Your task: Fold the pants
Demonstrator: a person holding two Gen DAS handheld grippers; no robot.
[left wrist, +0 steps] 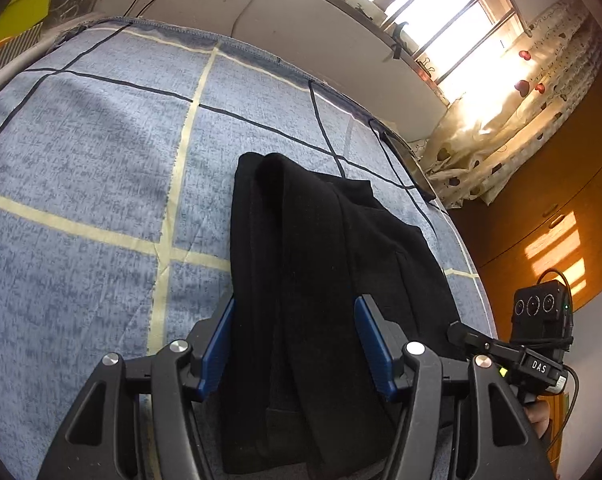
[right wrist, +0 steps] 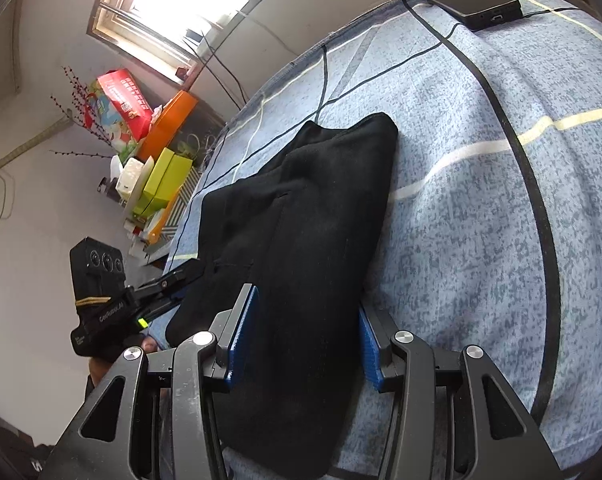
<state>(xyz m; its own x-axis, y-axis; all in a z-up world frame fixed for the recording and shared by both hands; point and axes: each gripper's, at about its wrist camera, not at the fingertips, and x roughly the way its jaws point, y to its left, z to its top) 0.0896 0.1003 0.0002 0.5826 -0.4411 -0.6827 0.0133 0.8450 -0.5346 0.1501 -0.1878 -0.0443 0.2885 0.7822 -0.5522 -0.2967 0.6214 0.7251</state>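
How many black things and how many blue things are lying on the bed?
Black: 2, the pants and a flat black box near the bed's far edge.
Blue: 1, the checked bedspread.
Total: 3.

blue checked bedsheet (left wrist: 101, 160) | black device (right wrist: 477, 4) | curtain (left wrist: 513, 120) | boxes (right wrist: 141, 128)

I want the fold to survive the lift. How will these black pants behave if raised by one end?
The black pants would probably droop: the layers lie soft and rounded on the bedspread. The fabric looks fleecy, so likely not slippery. The stacked layers may slide apart unless gripped together.
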